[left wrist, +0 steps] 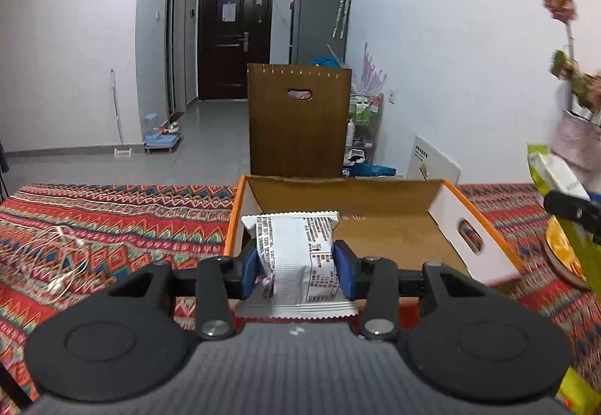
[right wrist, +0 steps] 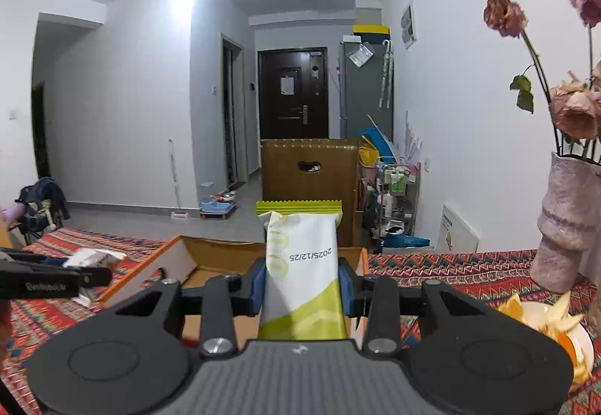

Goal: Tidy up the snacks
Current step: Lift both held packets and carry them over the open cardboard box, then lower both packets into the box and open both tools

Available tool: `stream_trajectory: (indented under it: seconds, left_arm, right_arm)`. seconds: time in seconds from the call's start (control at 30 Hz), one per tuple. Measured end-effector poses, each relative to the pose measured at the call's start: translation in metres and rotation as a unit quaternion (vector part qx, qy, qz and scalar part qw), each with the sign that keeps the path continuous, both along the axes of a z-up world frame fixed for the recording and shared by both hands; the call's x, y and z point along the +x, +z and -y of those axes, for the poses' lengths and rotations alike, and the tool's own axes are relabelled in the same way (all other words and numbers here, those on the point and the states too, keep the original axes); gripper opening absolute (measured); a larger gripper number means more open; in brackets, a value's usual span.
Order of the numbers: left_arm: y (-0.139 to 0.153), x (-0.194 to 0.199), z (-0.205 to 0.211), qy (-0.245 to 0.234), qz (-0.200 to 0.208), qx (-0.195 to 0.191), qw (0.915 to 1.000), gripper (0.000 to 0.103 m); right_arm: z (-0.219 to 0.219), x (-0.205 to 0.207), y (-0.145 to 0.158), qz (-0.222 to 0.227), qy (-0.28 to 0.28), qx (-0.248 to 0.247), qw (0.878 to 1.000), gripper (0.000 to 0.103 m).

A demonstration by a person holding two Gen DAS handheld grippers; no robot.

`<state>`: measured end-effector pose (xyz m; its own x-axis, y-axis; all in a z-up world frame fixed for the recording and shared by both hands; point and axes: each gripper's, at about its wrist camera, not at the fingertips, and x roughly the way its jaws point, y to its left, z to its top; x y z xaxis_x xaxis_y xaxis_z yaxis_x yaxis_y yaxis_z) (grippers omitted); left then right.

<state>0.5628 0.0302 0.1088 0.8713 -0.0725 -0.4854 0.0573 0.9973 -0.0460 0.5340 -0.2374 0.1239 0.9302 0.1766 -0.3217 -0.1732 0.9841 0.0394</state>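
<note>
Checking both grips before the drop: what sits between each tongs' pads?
Left wrist view: a white snack packet. Right wrist view: a green-and-white snack packet.

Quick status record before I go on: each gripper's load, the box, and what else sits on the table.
left gripper: shut on white snack packet
right gripper: shut on green and white snack packet
cardboard box: open, orange-edged, nothing visible inside, ahead of both grippers
surface: patterned tablecloth
nearby: vase of dried roses, plate of orange peel
</note>
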Motion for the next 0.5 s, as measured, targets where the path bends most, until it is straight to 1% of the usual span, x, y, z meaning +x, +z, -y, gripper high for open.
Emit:
stream_trajectory:
  seconds: [0.1, 0.27, 0.4, 0.5]
  left_arm:
    - [-0.002, 0.033, -0.004, -0.005, -0.006, -0.007, 0.9999, 0.042]
    - [-0.011, 0.088, -0.007, -0.003, -0.016, -0.012, 0.9998, 0.042]
    - [-0.027, 0.131, -0.005, -0.002, -0.038, 0.002, 0.9993, 0.042]
    - [-0.042, 0.159, -0.007, 0.004, -0.060, 0.013, 0.9981, 0.042]
  right_arm:
    - [0.000, 0.033, -0.009, -0.010, -0.008, -0.011, 1.000, 0.037]
    - [-0.004, 0.093, -0.026, -0.042, -0.010, -0.023, 0.999, 0.037]
    - [-0.014, 0.139, -0.043, -0.075, -0.015, -0.052, 0.996, 0.037]
    - [-0.019, 0.175, -0.056, -0.117, -0.013, -0.048, 0.992, 0.037]
